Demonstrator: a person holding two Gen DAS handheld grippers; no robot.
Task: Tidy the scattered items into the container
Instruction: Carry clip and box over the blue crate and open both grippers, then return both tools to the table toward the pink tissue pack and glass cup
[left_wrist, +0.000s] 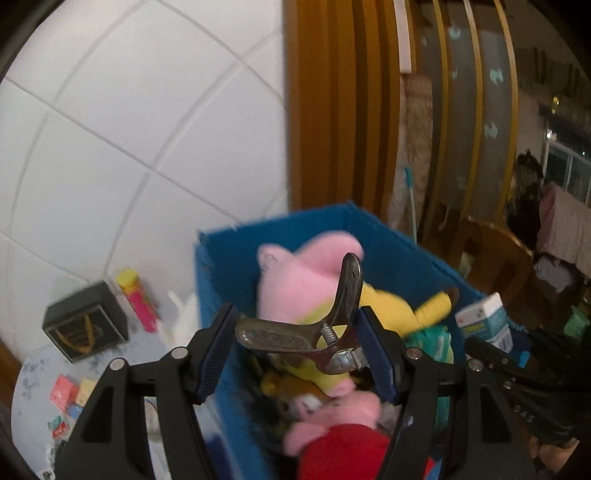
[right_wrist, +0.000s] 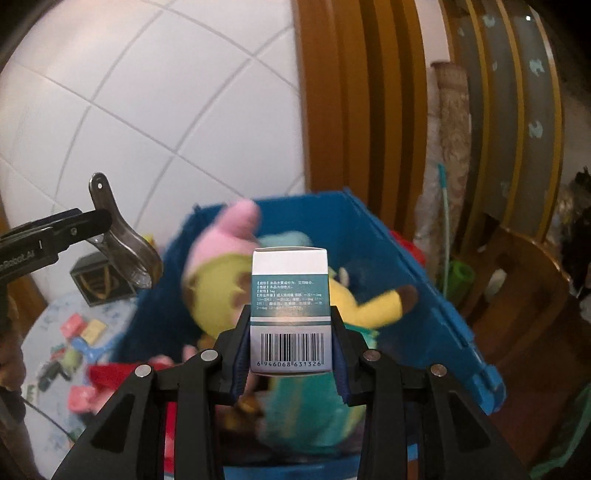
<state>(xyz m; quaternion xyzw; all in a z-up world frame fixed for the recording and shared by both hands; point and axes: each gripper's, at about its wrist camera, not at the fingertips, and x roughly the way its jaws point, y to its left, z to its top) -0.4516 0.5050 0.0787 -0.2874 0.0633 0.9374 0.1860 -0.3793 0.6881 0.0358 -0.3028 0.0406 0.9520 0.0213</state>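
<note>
- My left gripper (left_wrist: 299, 350) is clamped on a metal spring clip (left_wrist: 314, 332); the clip lies crosswise between the blue pads, with one handle standing up and the other pointing left.
- From the right wrist view, I see the same clip at the left edge, held above the container's left rim.
- My right gripper (right_wrist: 290, 350) is clamped on a small white and teal box (right_wrist: 289, 306), held upright, barcode face toward the camera, printed text above it.
- Both held items sit over the blue container (left_wrist: 391, 236), an open bin standing against a white tiled wall (left_wrist: 129, 110) and beside a wooden door frame (left_wrist: 332, 103).
- Inside the container I see soft toys: a pink plush (left_wrist: 295, 280), a yellow plush (left_wrist: 406, 306), a teal plush (right_wrist: 306, 410) and a red item (left_wrist: 340, 450) nearest the camera.
- To the left of the container, a pale patterned surface (left_wrist: 33, 373) carries loose items: a dark square box (left_wrist: 86, 321), a pink tube with a yellow cap (left_wrist: 136, 301), and several small coloured packets (left_wrist: 74, 395).
- Much of the container's contents is motion-blurred; I cannot tell finer detail.
</note>
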